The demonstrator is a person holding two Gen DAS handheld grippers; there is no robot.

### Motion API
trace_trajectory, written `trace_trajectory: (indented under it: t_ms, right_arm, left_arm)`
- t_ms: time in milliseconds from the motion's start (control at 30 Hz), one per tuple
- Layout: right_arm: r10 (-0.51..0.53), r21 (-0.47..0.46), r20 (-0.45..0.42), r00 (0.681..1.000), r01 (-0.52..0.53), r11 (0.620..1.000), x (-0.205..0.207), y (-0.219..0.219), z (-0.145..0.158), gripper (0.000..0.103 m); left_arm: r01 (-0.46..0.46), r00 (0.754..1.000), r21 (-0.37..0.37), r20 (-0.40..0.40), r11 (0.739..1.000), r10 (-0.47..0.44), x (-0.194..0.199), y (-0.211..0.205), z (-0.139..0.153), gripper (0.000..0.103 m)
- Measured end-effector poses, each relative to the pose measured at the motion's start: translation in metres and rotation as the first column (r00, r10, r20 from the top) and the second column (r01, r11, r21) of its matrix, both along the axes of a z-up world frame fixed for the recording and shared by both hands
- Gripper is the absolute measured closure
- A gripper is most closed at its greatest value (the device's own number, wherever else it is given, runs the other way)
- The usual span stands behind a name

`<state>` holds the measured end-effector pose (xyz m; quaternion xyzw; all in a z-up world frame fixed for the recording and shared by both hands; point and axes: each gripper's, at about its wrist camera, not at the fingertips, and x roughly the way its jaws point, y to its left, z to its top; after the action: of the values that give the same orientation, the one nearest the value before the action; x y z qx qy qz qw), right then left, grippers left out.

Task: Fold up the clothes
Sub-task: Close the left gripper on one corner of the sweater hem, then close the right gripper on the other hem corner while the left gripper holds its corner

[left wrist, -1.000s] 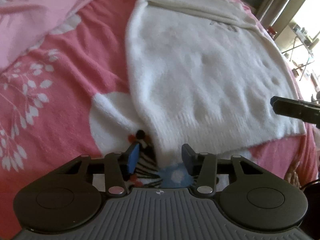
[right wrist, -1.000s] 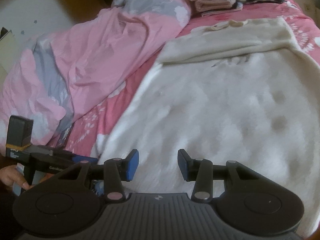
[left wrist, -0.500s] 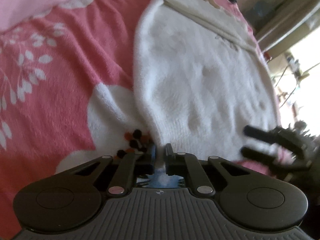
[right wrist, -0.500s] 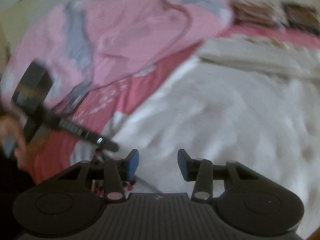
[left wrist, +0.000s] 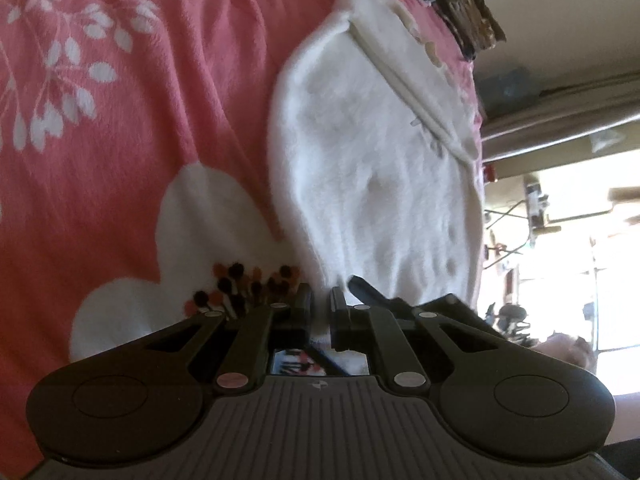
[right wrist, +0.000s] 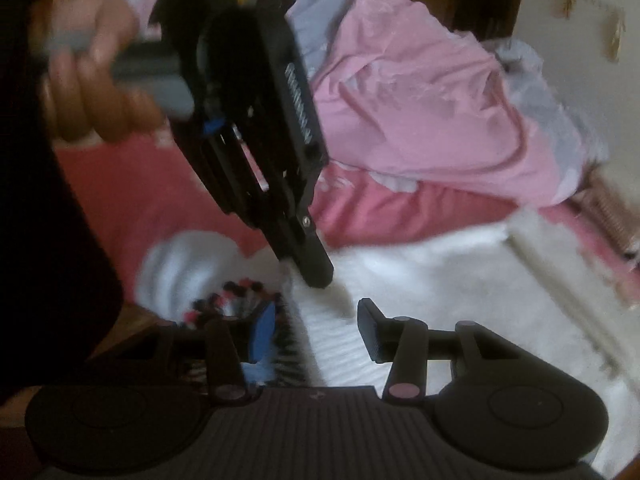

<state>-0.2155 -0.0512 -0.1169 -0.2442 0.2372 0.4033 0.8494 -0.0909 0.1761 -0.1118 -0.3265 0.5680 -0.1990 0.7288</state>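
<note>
A fluffy white sweater (left wrist: 380, 168) lies flat on a pink flowered blanket (left wrist: 160, 120). My left gripper (left wrist: 321, 312) is shut on the sweater's near hem corner. In the right wrist view the left gripper (right wrist: 318, 270) comes down from the upper left, its tips pinching that hem. Just beside it is my right gripper (right wrist: 316, 332): its jaws are closing, the ribbed hem of the sweater (right wrist: 420, 280) lies between them, and the pads stand apart from it. One of the right gripper's fingers (left wrist: 366, 292) shows next to the left one.
A pink and grey duvet (right wrist: 420, 112) is bunched beyond the sweater. Folded clothes (left wrist: 464, 4) are stacked at the bed's far end. Black and orange pom-poms (left wrist: 240, 284) sit by the hem. A person's hand (right wrist: 92, 96) holds the left gripper's handle.
The left gripper has shut on the sweater's hem corner and rolled. The right gripper has rolled and slid across the sweater to just beside the left one.
</note>
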Motion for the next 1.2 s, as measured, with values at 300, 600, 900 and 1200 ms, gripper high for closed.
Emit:
trace_trajectory:
  t_ms: [300,600,900,1200]
  right_arm:
    - [-0.076,0.015,-0.041,0.996,0.077,0.997,0.009,-0.01,-0.002,0.099]
    - [-0.082,0.081,-0.078,0.994,0.088,0.993,0.013,-0.016,0.008,0.099]
    - [-0.066,0.223,-0.231,0.971,0.119,0.968,0.018,-0.052,0.017,0.096]
    - [-0.584,0.251,-0.405,0.703,0.7,0.669,0.052,-0.199,0.017,0.067]
  left_arm:
    - [-0.064,0.995,-0.104,-0.087,0.993,0.055,0.007,0.009,-0.019,0.077]
    - [-0.104,0.985,-0.141,-0.151,0.985,0.082,0.021,-0.001,-0.038,0.058]
    - [-0.042,0.995,-0.095,-0.099,0.995,0.033,0.027,-0.023,-0.049,0.078]
    - [0.054,0.998,0.048,-0.039,0.997,-0.052,0.022,-0.032,-0.04,0.078]
